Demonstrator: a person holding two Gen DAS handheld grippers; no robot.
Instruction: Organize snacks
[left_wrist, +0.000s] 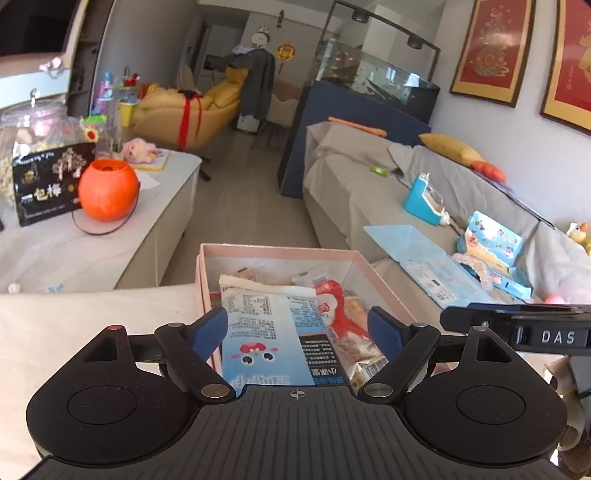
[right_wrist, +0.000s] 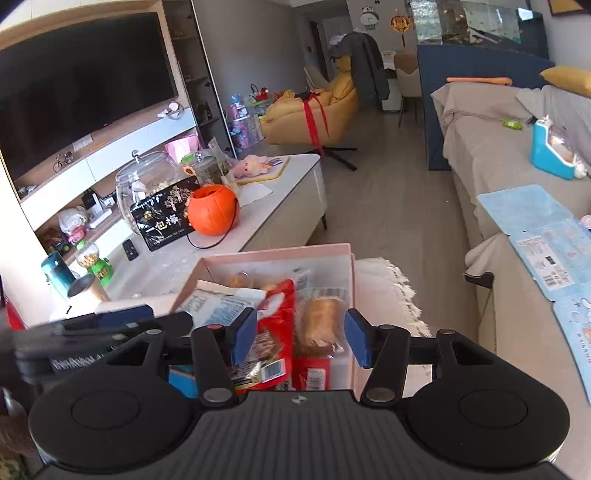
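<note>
A pink box (left_wrist: 280, 254) holds several snack packets. In the left wrist view my left gripper (left_wrist: 297, 328) is open, hovering over the box's near end, above a white and blue packet (left_wrist: 266, 332) and a red packet (left_wrist: 343, 317). In the right wrist view my right gripper (right_wrist: 300, 338) is open over the same box (right_wrist: 332, 249), above a clear-wrapped bread (right_wrist: 319, 321) and the red packet (right_wrist: 275, 321). Neither gripper holds anything. Each gripper shows at the edge of the other's view.
A white coffee table (right_wrist: 288, 206) at left carries an orange pumpkin pot (right_wrist: 212, 214), a black snack bag (right_wrist: 162, 221) and a glass jar (right_wrist: 147, 177). A grey sofa (left_wrist: 354, 184) at right holds blue boxes (left_wrist: 424, 199) and papers. A fringed cloth (right_wrist: 388, 288) lies under the box.
</note>
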